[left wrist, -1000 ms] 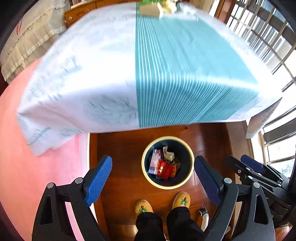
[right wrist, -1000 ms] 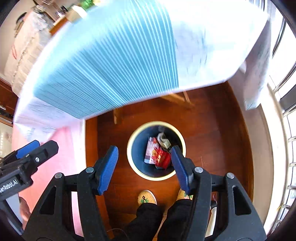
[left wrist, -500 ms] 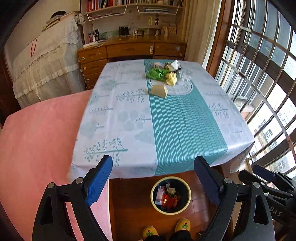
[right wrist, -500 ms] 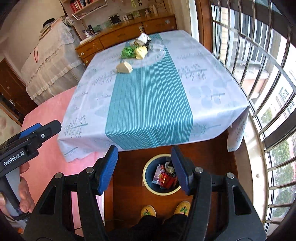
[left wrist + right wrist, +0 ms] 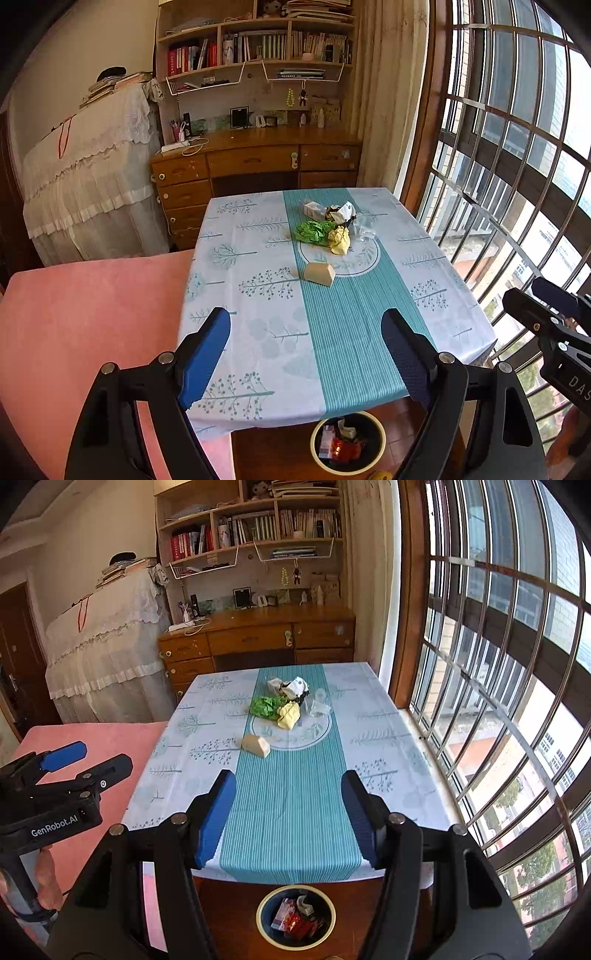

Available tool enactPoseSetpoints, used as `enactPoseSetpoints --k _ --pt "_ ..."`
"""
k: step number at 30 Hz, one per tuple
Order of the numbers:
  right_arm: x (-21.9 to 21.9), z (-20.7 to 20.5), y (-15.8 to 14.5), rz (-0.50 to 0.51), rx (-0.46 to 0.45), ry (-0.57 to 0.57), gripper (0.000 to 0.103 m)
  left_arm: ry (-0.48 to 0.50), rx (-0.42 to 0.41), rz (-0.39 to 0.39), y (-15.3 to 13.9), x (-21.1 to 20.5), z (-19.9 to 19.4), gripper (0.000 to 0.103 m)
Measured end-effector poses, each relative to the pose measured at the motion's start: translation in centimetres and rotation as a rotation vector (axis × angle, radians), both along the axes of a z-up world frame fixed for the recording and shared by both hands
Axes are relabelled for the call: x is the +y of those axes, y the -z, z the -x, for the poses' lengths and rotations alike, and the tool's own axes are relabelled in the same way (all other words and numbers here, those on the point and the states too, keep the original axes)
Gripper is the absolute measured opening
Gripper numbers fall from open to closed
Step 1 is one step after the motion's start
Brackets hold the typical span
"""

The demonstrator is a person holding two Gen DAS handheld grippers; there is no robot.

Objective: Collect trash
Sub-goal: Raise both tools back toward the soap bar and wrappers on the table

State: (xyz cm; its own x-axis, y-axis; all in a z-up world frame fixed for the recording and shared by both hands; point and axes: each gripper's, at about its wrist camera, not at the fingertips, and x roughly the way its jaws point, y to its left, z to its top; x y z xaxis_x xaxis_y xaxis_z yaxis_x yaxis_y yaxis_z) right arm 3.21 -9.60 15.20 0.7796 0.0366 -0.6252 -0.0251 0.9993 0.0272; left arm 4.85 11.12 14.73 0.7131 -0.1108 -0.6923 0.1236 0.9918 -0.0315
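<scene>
Trash lies at the far middle of the table [image 5: 258, 332]: a tan box [image 5: 319, 274], green crumpled paper [image 5: 314, 232], yellow crumpled paper [image 5: 340, 240], clear plastic [image 5: 364, 230] and wrappers [image 5: 345, 212]. On the floor under the near table edge stands a dark bin with a cream rim [image 5: 260, 912], holding red and white packets. My left gripper [image 5: 304, 317] hovers over the near end of the table, its jaws closing slightly with nothing between them. My right gripper [image 5: 288, 777] hangs open and empty beside it, over the teal stripe. The tan box [image 5: 255, 745] is well ahead of both.
A pink-covered surface [image 5: 92, 314] adjoins the table on the left. A barred window [image 5: 517, 184] runs along the right. Behind the table stand a wooden desk [image 5: 258, 155], bookshelves above it and lace-draped furniture [image 5: 92, 166]. A hand [image 5: 44, 878] holds the left gripper's handle.
Both grippers have risen from just over the bin to above the table's near edge and tilted upward. The table top and its trash have come into view. The left jaws have narrowed a little.
</scene>
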Motion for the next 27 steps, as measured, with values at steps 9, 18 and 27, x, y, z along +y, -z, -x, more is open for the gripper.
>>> enactPoseSetpoints --k 9,18,27 --pt "-1.7 -8.9 2.7 -0.015 0.065 -0.056 0.056 -0.017 0.023 -0.005 1.5 -1.9 -7.1 0.085" --pt "-6.4 -21.8 10.7 -0.066 0.196 -0.238 0.056 -0.143 0.147 0.018 7.8 -6.0 -19.4 0.085" --pt "-11.8 -34.6 17.0 -0.089 0.316 -0.370 0.056 -0.373 0.368 0.067 18.7 -8.2 -30.5 0.075"
